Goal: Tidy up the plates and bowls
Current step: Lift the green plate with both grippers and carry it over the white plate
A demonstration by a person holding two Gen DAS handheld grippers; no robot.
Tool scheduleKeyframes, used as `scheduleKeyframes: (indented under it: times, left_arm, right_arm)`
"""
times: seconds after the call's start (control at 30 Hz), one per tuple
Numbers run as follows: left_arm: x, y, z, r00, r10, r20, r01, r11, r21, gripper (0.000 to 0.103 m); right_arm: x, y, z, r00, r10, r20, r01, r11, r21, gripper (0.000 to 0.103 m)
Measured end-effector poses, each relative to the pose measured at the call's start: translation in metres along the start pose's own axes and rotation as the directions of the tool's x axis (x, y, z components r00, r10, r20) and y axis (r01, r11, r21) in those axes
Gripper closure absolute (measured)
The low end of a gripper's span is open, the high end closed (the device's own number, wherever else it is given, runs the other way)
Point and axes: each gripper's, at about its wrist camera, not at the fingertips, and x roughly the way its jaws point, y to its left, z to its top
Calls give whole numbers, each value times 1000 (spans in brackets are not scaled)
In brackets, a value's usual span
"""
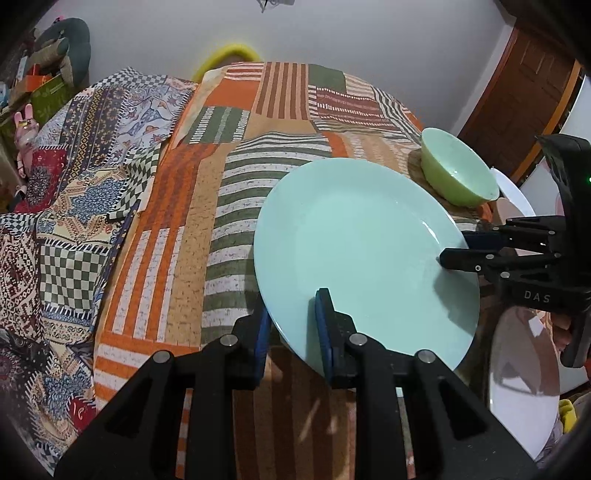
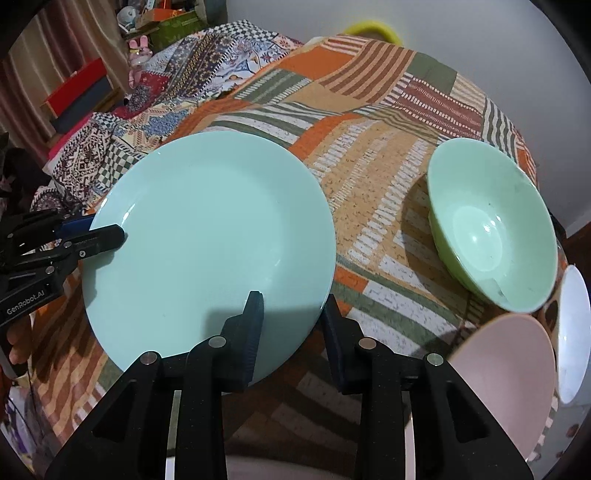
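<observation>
a: where's the mint plate [image 2: 207, 236] and who has it?

b: both tools. the left gripper [image 1: 291, 325] is clamped on its near rim, one pad on top, one underneath. the right gripper [image 2: 291, 325] pinches the opposite rim the same way. the plate looks raised and tilted above the patchwork cloth [image 1: 236, 155].

a: room around it?

b: open striped cloth to the far side and toward the second, checkered cloth [image 1: 74, 229]. tighter on the other side: a green bowl [image 2: 491, 229] sits near the table's edge, apart from the plate, with a pink bowl [image 2: 506, 380] and a white dish [image 2: 572, 332] close below it.

a: anything unclear?

b: the lower pads are hidden under the rim. the pink and white pieces are cut off by the lens edge. clutter [image 2: 85, 88] in the far corner is too small to name. a plain wall [image 1: 332, 33] and a wooden door [image 1: 524, 92] stand behind.
</observation>
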Motion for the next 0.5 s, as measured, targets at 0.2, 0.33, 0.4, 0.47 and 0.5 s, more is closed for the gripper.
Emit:
scheduleKeyframes:
  times: [0.2, 0.33, 0.4, 0.47, 0.5]
  left_arm:
    - [-30, -8, 0, 999, 19, 42, -19, 1000, -3, 80]
    - [-50, -17, -1, 998, 25, 65, -24, 1000, -3, 80]
    - [-61, -23, -3, 997, 25, 78, -25, 1000, -1, 80]
    - [-71, -31, -5, 996, 24, 90, -24, 1000, 2, 80]
    - [-75, -34, -6, 995, 24, 95, -24, 1000, 4, 80]
  right_arm:
    - [-24, 5, -5, 998, 13, 61, -13, 1000, 4, 77]
    - [-43, 8, -11, 995, 20, 100, -21, 1000, 5, 77]
    - [-54, 9, -15, 993, 21, 118, -22, 1000, 5, 77]
    - [-64, 9, -20, 991, 23, 135, -24, 1000, 7, 78]
    - [-69, 9, -23, 990, 24, 142, -26, 1000, 9, 78]
